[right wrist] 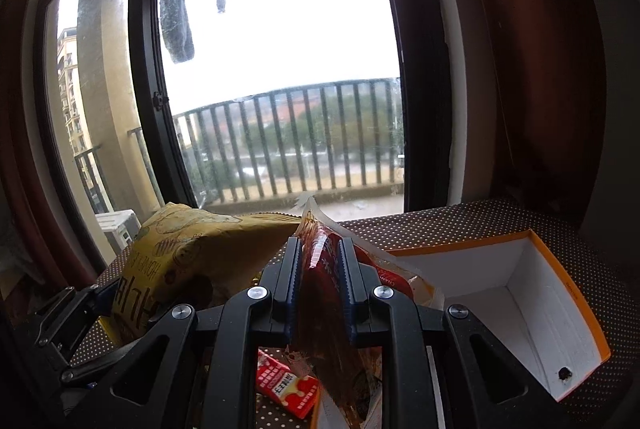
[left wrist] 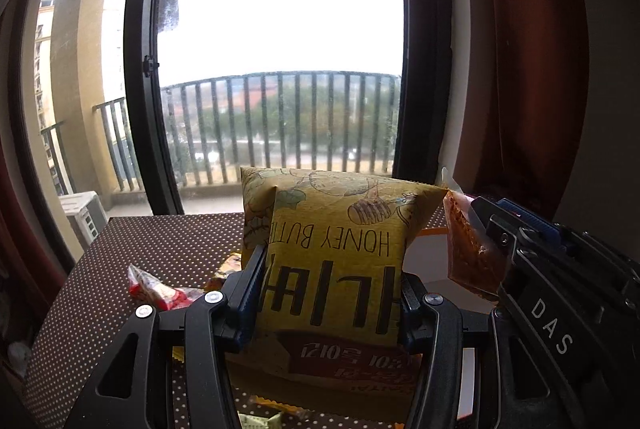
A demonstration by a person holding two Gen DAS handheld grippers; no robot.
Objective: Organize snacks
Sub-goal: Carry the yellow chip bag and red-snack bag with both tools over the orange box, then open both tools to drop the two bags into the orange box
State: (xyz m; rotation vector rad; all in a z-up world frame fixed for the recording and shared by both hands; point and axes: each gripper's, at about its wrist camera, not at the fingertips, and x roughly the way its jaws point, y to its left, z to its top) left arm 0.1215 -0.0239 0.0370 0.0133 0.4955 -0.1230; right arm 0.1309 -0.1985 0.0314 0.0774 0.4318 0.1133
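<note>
My left gripper (left wrist: 328, 269) is shut on a yellow Honey Butter snack bag (left wrist: 336, 253), held upright above the dotted table (left wrist: 160, 249). The same bag shows at the left of the right wrist view (right wrist: 188, 261). My right gripper (right wrist: 320, 261) is shut on a red-brown clear snack packet (right wrist: 320, 269), held beside the yellow bag. That packet and the right gripper body also show in the left wrist view (left wrist: 468, 249). An open white box with an orange rim (right wrist: 540, 289) lies on the table to the right of both grippers.
Small red snack packs lie on the table (left wrist: 160, 293) (right wrist: 288, 389). Other wrappers lie under the grippers (left wrist: 272, 417). A large window with a balcony railing (left wrist: 280, 129) stands behind the table. Dark red curtains (left wrist: 532, 69) hang at the right.
</note>
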